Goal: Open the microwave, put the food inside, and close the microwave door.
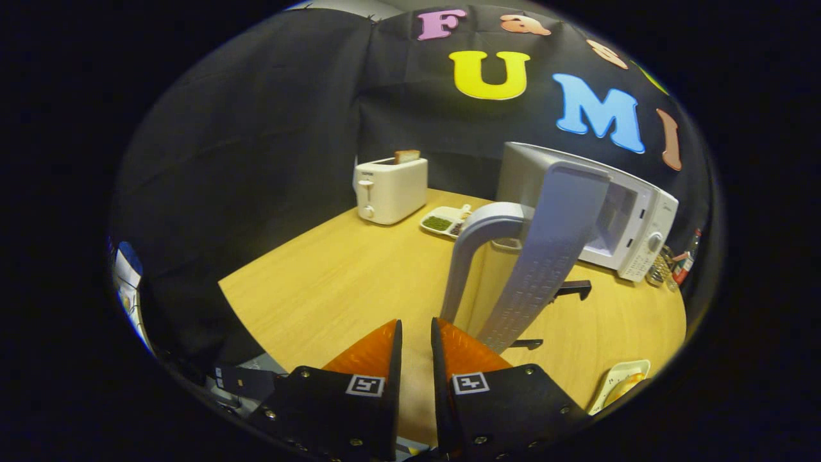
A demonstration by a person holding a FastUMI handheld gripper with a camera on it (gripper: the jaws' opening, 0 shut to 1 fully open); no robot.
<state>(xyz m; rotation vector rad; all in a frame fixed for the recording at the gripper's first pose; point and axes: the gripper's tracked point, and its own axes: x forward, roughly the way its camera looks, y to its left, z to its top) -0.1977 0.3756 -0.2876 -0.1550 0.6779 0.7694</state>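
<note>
A white microwave (643, 215) stands at the table's back right. Its grey door (545, 256) is swung wide open toward me, edge-on, and the cavity shows behind it. The door's curved handle (478, 231) arches down to a point just ahead of my right finger. My gripper (417, 324) hovers low over the table with its fingers nearly together, a thin gap between them and nothing in it. A white plate with yellow food (619, 382) lies on the table to the right of the fingers, near the front edge.
A white toaster (391, 189) with a slice of bread in it stands at the back of the wooden table (333, 282). Beside it lies a white divided tray (442, 221) with green food. Small jars (670, 264) stand right of the microwave.
</note>
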